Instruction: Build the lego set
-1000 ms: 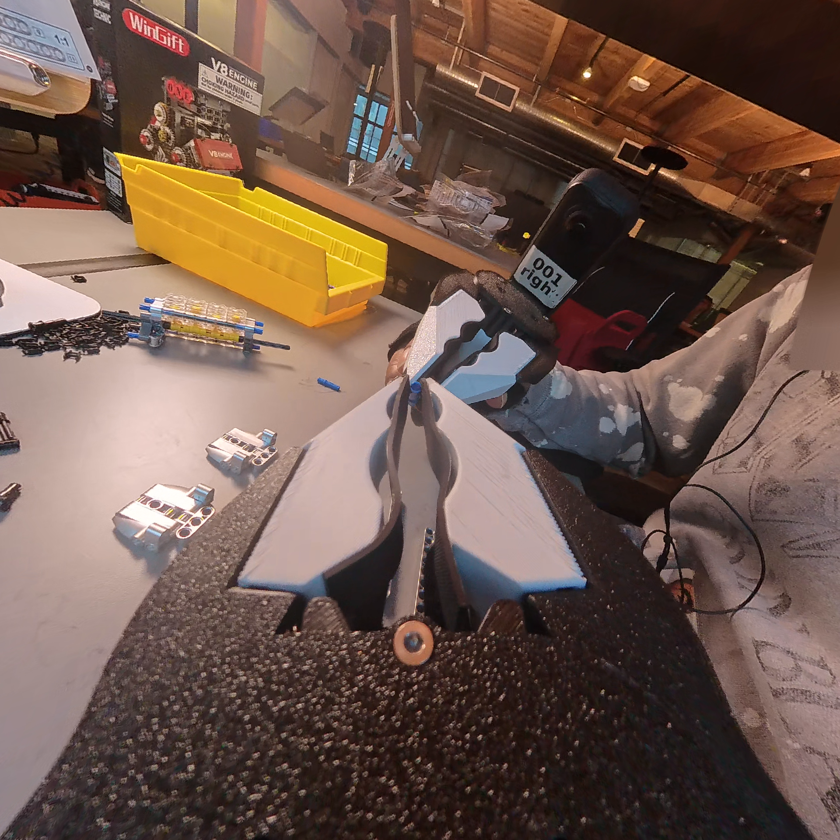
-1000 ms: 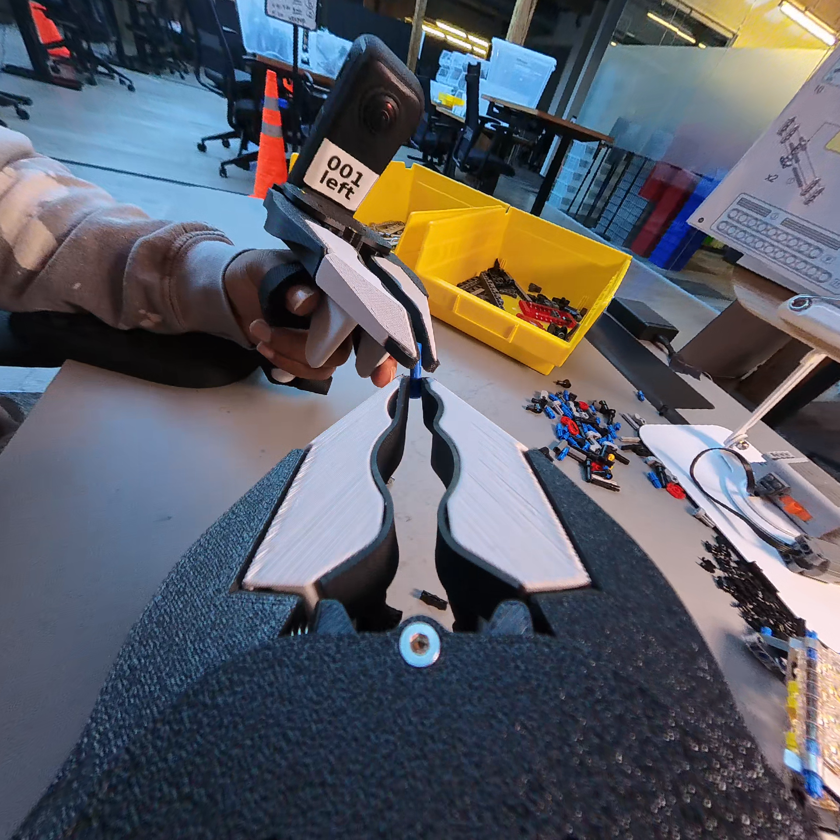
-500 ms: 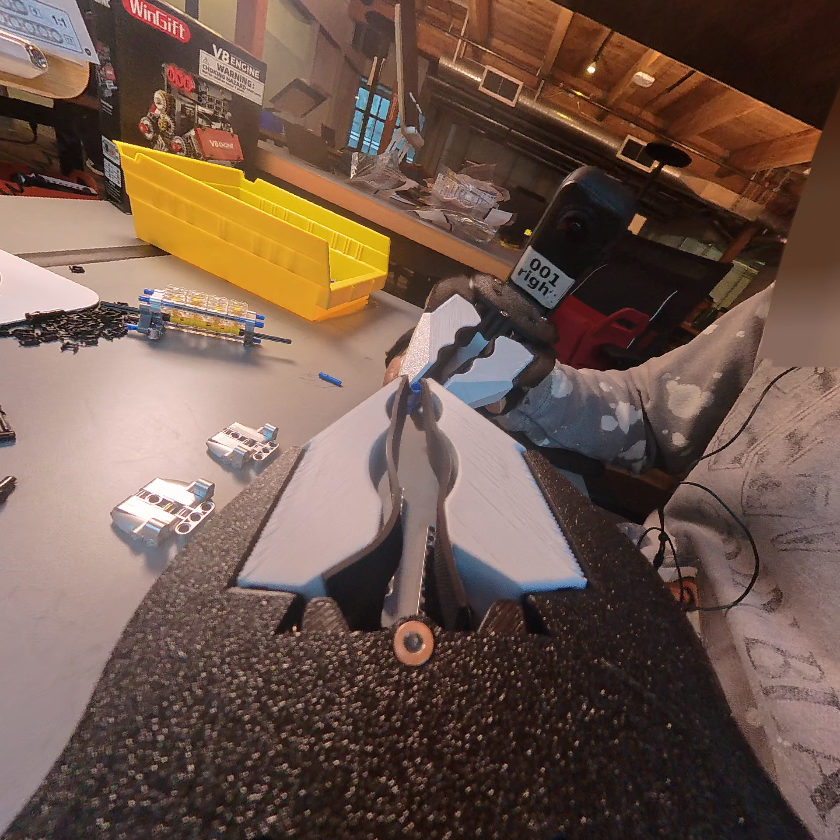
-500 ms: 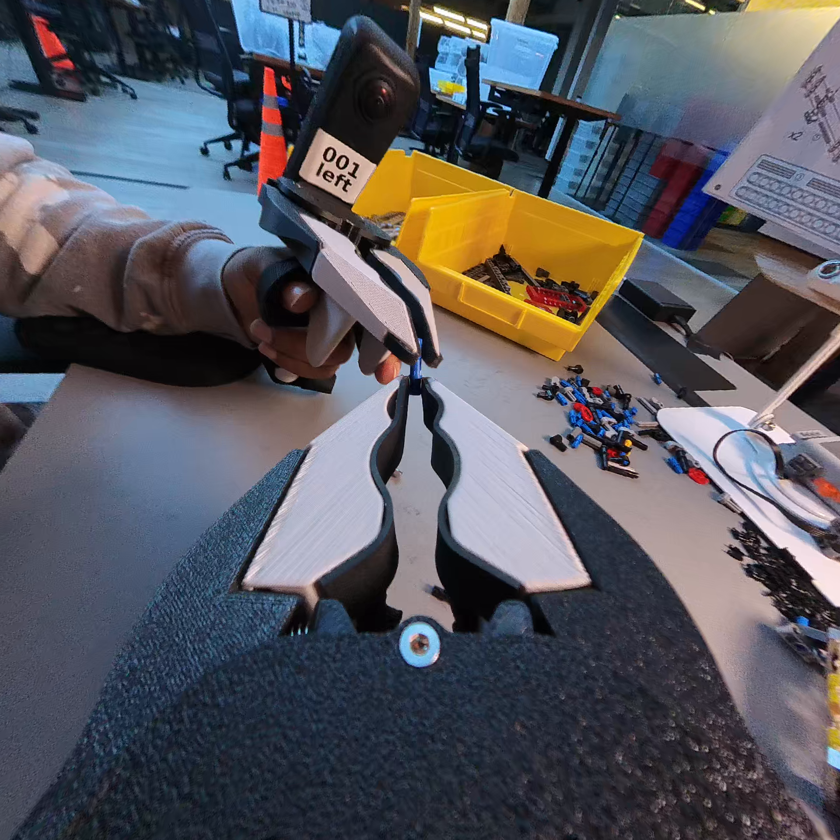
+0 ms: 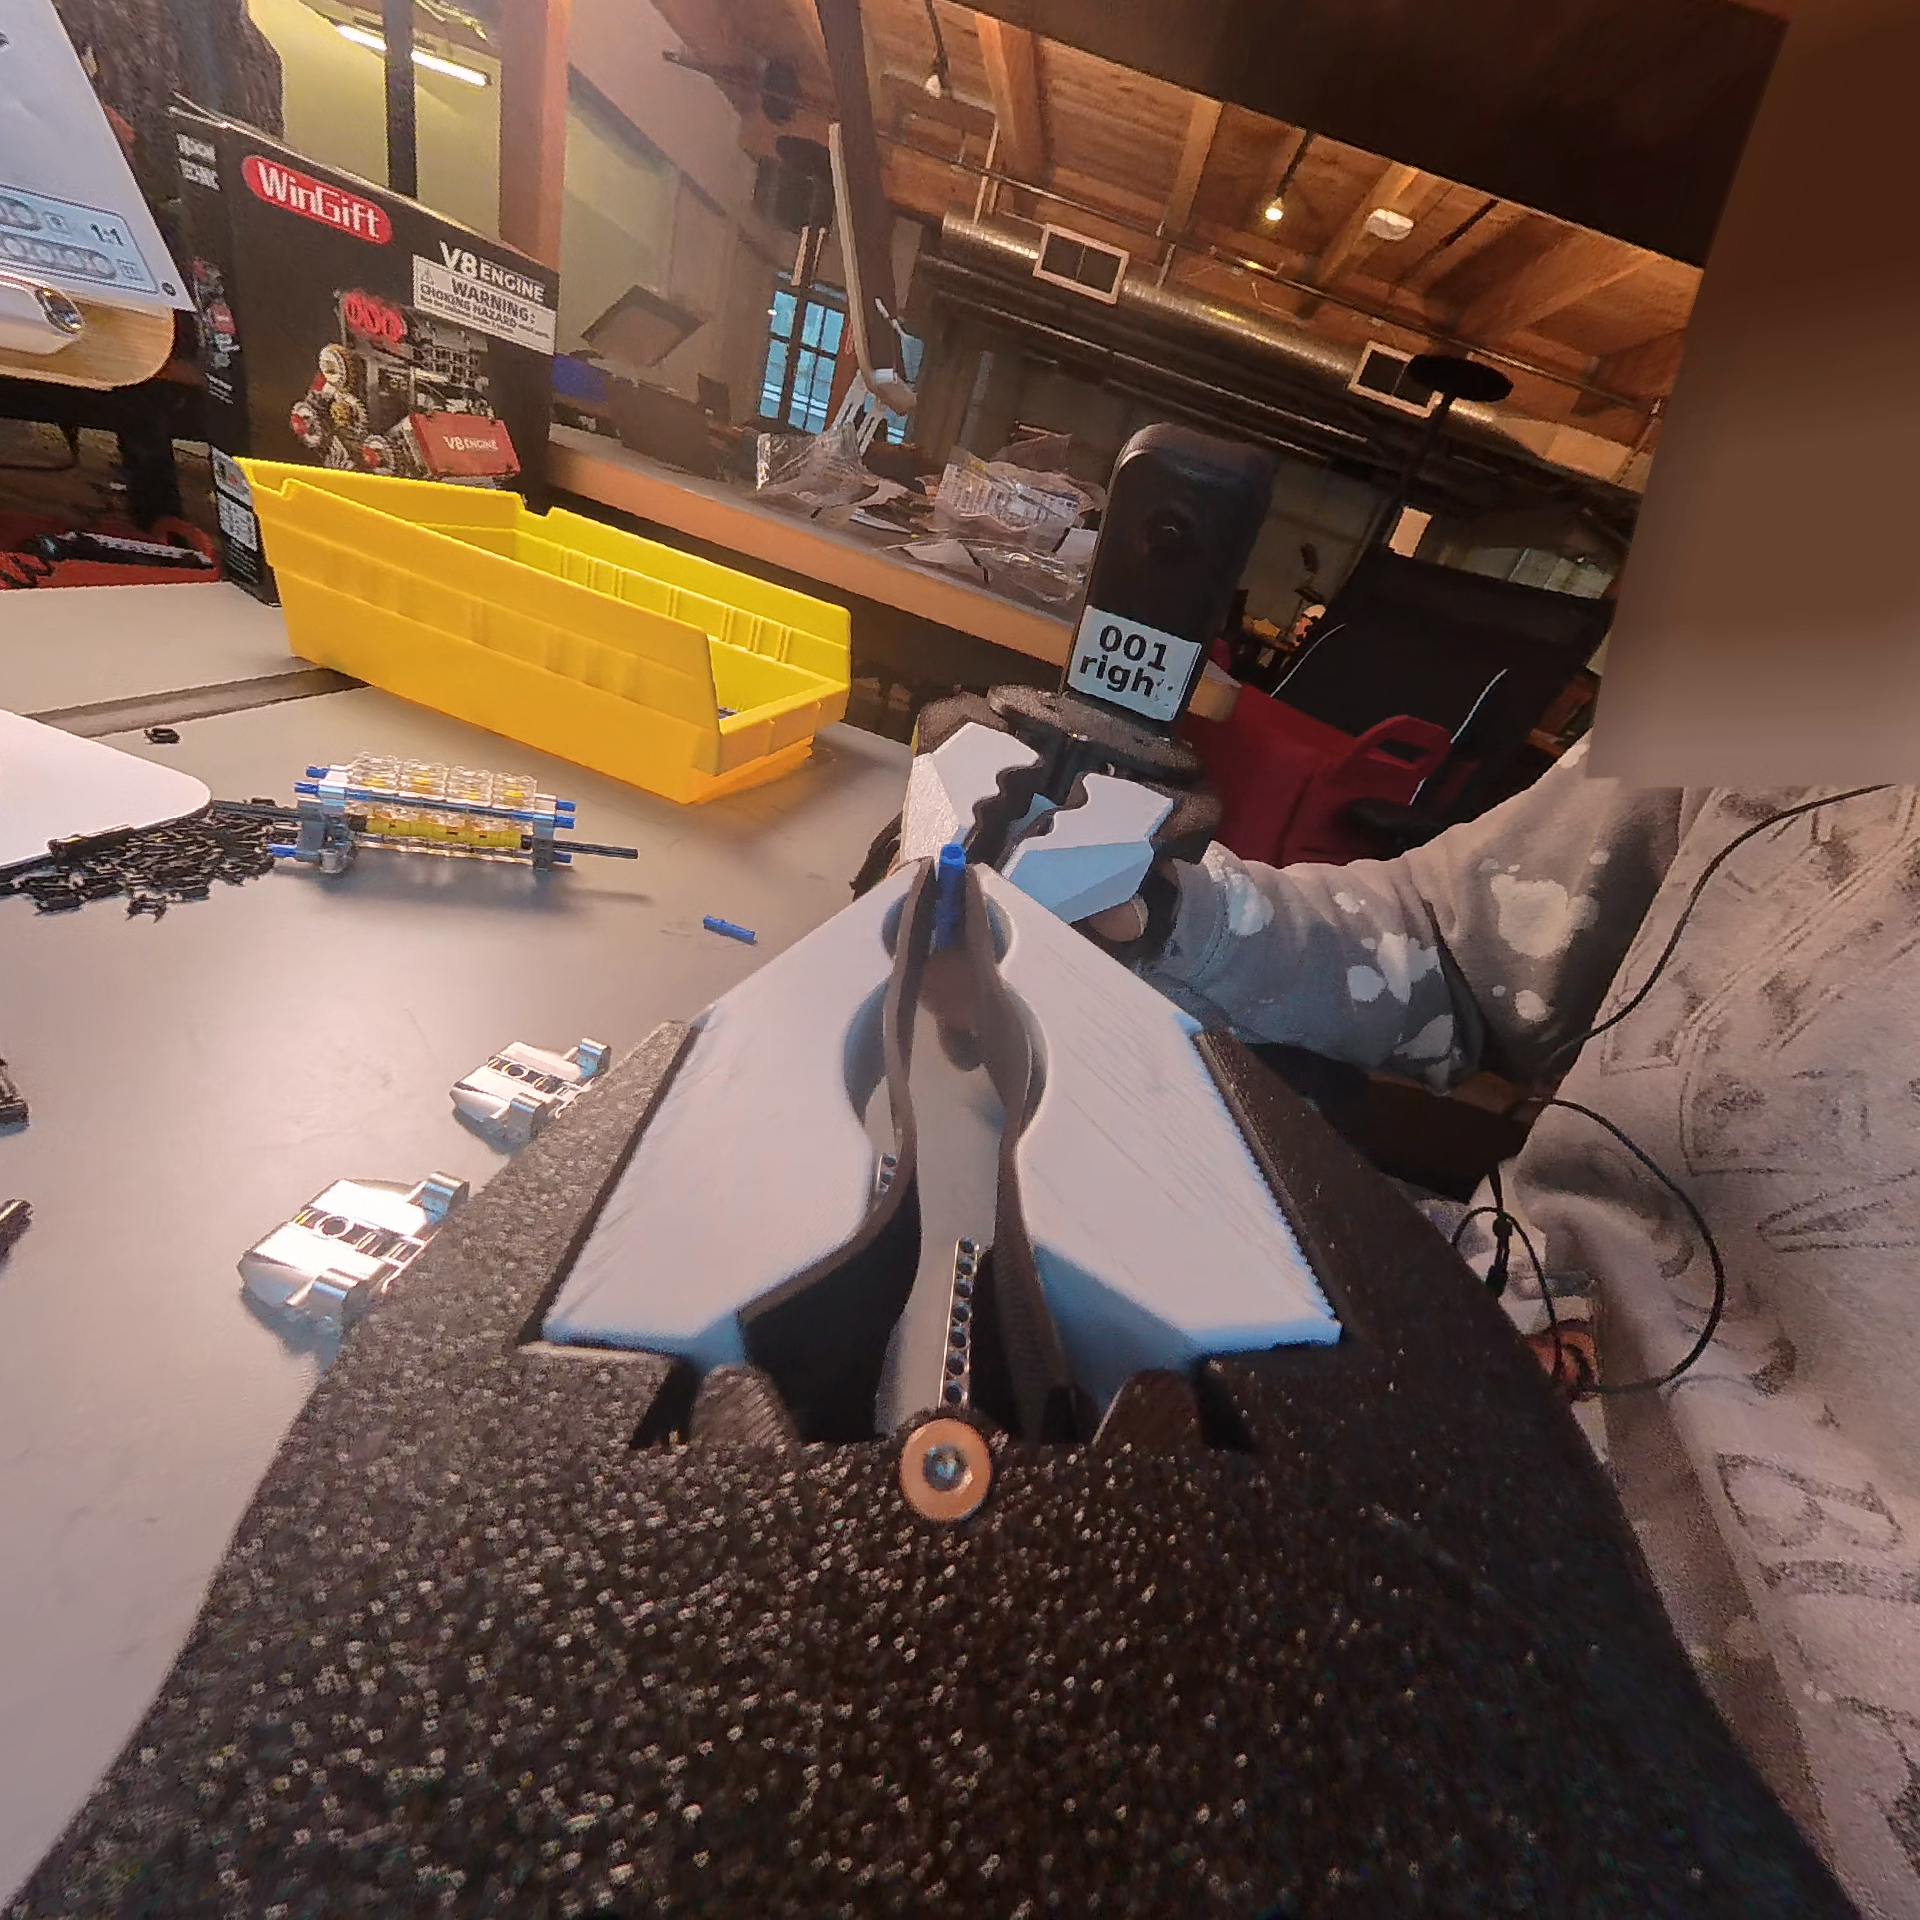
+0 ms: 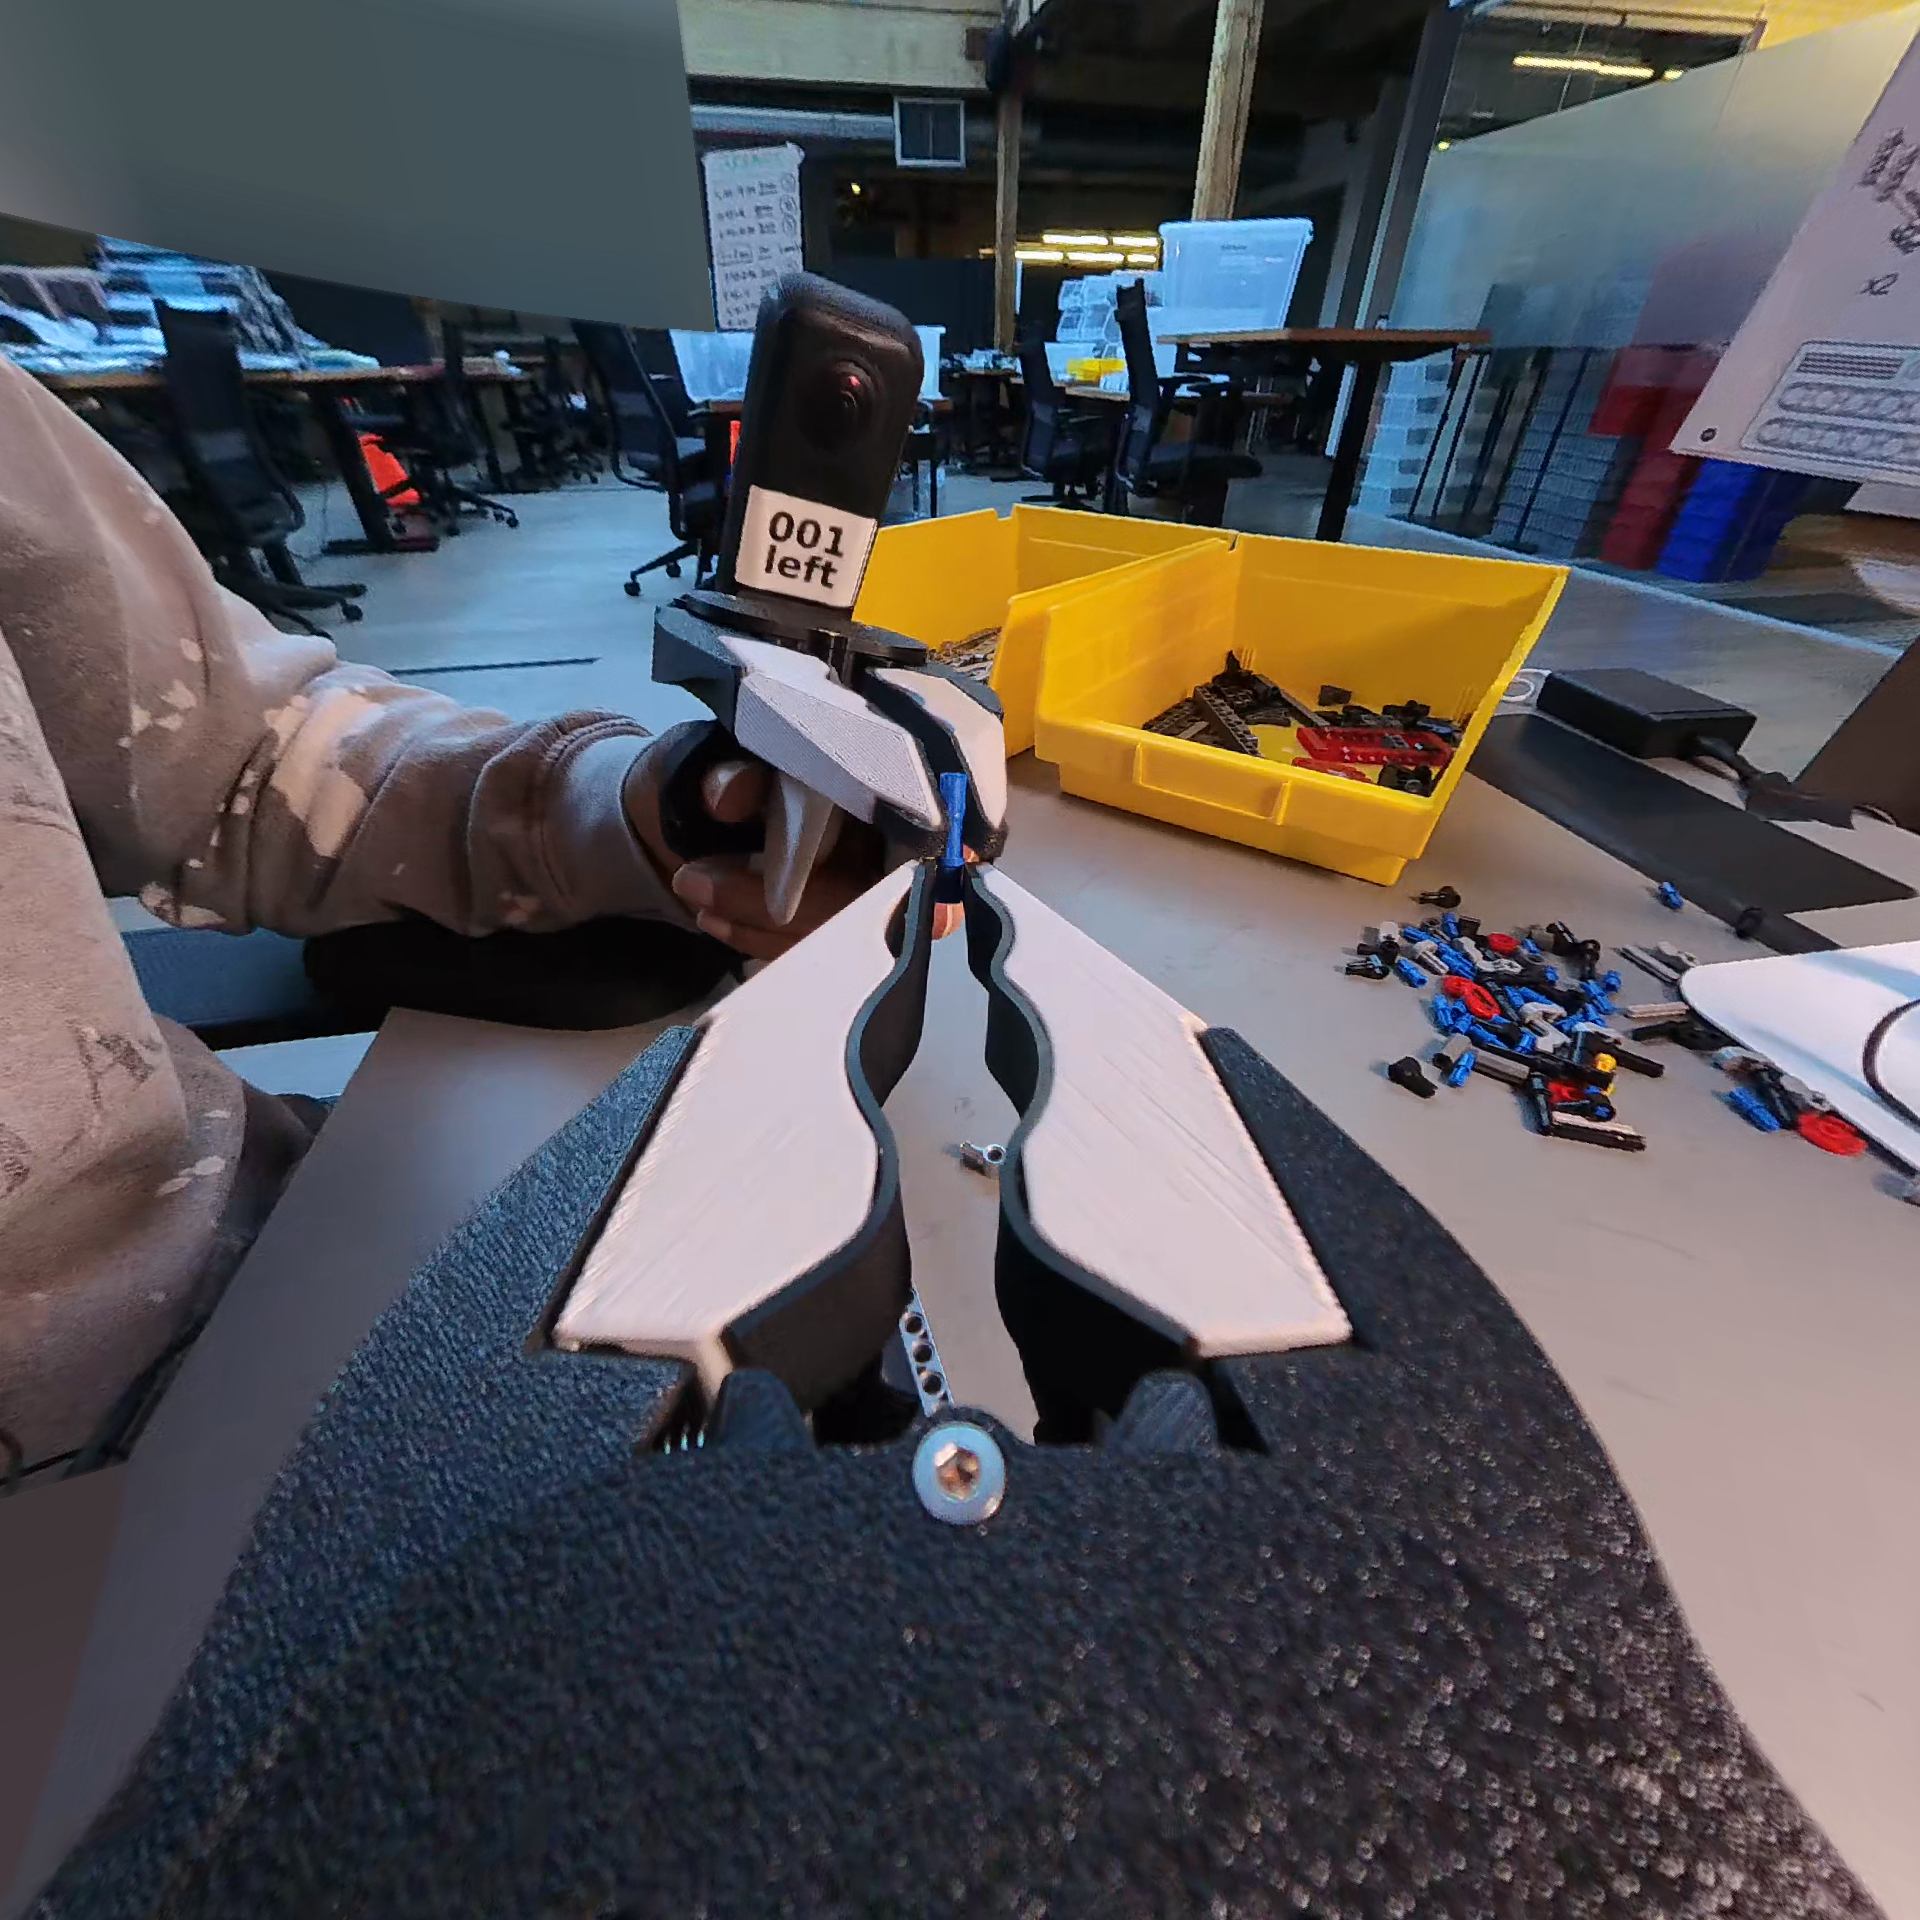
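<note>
A small blue pin [image 5: 948, 883] is pinched between the tips of my left gripper [image 5: 948, 904], which is shut on it. Its far end sticks out toward my right gripper [image 5: 966, 857], held by a hand in a pale spotted sleeve. In the right wrist view my right gripper [image 6: 948, 883] is shut on the near end of the pin [image 6: 951, 821]. My left gripper [image 6: 956, 831] meets it tip to tip from above. Both are held above the grey table [image 6: 1351, 1299].
A grey holed beam [image 5: 961, 1299] and a small grey connector [image 6: 982, 1153] lie under the grippers. A yellow bin [image 6: 1278, 665] holds dark and red parts. Nearby are a heap of small pins [image 6: 1507, 1018], a clear-and-yellow assembly [image 5: 436, 810], silver parts [image 5: 343, 1247] and a loose blue pin [image 5: 730, 928]. Both grippers' tips are close together, under 4 cm apart.
Both grippers stay tip to tip on the blue pin. They have tilted, each showing more upright in the other's view. More of the pin now shows beyond the left gripper's tips.
</note>
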`<state>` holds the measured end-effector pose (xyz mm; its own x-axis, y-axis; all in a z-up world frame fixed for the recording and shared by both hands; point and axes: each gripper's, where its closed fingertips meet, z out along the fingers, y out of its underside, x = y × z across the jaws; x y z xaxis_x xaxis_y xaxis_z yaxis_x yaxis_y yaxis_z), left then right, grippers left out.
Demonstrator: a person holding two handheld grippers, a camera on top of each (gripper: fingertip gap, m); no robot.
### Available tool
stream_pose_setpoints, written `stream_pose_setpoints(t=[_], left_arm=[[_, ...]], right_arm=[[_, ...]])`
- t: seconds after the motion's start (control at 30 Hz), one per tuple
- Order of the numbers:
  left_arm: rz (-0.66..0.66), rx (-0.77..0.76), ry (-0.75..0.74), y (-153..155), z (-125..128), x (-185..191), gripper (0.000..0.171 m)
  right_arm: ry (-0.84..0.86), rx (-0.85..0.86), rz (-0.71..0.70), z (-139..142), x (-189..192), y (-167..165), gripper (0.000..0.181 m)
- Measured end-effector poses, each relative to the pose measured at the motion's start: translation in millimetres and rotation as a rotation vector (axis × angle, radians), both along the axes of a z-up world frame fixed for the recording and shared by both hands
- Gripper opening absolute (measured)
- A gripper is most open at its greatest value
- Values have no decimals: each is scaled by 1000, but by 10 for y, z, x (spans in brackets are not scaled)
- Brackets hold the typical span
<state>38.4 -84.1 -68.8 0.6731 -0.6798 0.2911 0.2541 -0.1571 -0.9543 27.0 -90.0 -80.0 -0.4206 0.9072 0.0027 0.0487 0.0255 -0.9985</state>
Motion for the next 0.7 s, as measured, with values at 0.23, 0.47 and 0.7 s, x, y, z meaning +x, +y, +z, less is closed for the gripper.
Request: stream_pose_setpoints(t=[0.23,0.47,0.7], left_arm=[[212,31,386,147,-257,-149,1],[374,64,893,271,-671,-257,2],[432,129,1229,308,-856,-299,2]], right_arm=[[-109,-8,-36,-144,-10,149,16],[-304,-112,-104,-410,-95,213,19],[-419,-225,-148,-624,-168,204,16]])
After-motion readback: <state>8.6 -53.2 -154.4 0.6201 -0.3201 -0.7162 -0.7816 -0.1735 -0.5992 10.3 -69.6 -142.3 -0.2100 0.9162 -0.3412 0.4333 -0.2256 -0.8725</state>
